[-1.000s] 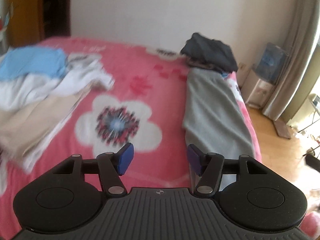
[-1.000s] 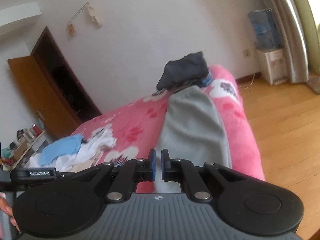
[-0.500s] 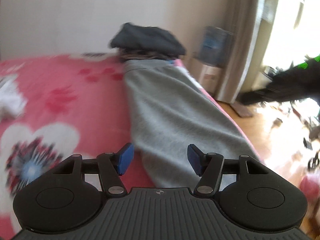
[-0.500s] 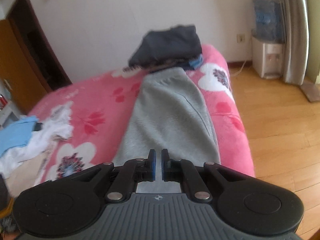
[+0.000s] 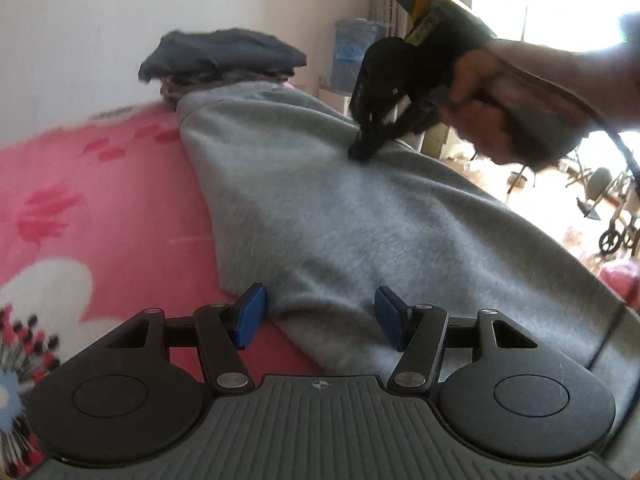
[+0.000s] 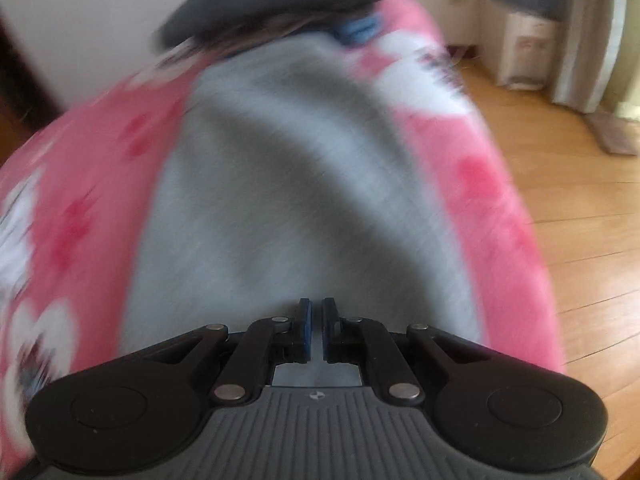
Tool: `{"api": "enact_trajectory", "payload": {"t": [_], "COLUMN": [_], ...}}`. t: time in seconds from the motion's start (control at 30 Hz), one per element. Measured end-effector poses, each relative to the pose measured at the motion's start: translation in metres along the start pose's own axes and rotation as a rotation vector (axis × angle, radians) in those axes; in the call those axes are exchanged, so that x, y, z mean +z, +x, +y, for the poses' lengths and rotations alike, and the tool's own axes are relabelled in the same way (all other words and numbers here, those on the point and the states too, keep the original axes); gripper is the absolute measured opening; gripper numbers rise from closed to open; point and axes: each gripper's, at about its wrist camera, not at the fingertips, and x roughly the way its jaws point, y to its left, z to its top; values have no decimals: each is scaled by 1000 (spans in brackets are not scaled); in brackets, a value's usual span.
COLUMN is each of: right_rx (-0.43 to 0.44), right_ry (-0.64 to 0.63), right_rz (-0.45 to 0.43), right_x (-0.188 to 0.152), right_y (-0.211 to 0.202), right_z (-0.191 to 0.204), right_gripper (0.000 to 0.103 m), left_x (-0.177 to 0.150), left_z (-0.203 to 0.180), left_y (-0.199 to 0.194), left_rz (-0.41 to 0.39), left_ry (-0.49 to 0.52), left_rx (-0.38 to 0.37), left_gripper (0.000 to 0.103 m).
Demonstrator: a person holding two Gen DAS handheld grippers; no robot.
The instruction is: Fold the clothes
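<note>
A long grey garment [image 5: 340,208] lies lengthwise along the right side of the pink flowered bed [image 5: 80,200]; it also shows, blurred, in the right wrist view [image 6: 304,184]. My left gripper [image 5: 318,318] is open, its blue pads on either side of the garment's near left edge, just above the cloth. My right gripper [image 6: 315,328] is shut with nothing between the pads; in the left wrist view its tips [image 5: 362,152] touch the garment's middle near the right edge.
A stack of folded dark clothes [image 5: 224,60] sits at the bed's far end, touching the grey garment's far end. A water dispenser [image 6: 524,28] stands by the wall. Wooden floor [image 6: 568,208] lies right of the bed, with curtains behind.
My left gripper swung right from the pile of loose clothes and came down to the grey garment's near edge. My right gripper dropped onto the garment's middle and is still moving.
</note>
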Motion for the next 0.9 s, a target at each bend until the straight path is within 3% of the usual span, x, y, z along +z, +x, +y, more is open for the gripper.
{"api": "enact_trajectory", "payload": {"t": [0.1,0.2,0.33,0.47,0.63,0.73,0.9], "right_rx": [-56,-46,43,18,17,16,56], "right_ry": [96,115,60,88,267,342,254], "right_rz": [-72,-122,-64,37,-109,-130,-188], "right_x": [29,45,53,78,114,125,119], "right_y": [6,-7,-4,50,67,67,31], "right_z": [-20,-18,-2,8,-4,-16,-22], "right_gripper": [3,5,5,5,5,5,6], "left_x": [-2,-3,-2,-2,-3,-3,-2], "left_z": [7,8,11,12,13,23,62], "left_y": [-1,-3,-1,-1,1,-1,-24], "left_rz": [14,13,14,16,10,-1,-49], "left_ry": [-67,-86,-92,-85,-57,-88,-203], "left_rx": [-23,-26,-33,-34,-41,-78,-187], "left_gripper": [60,61,61,61,61,61,61]}}
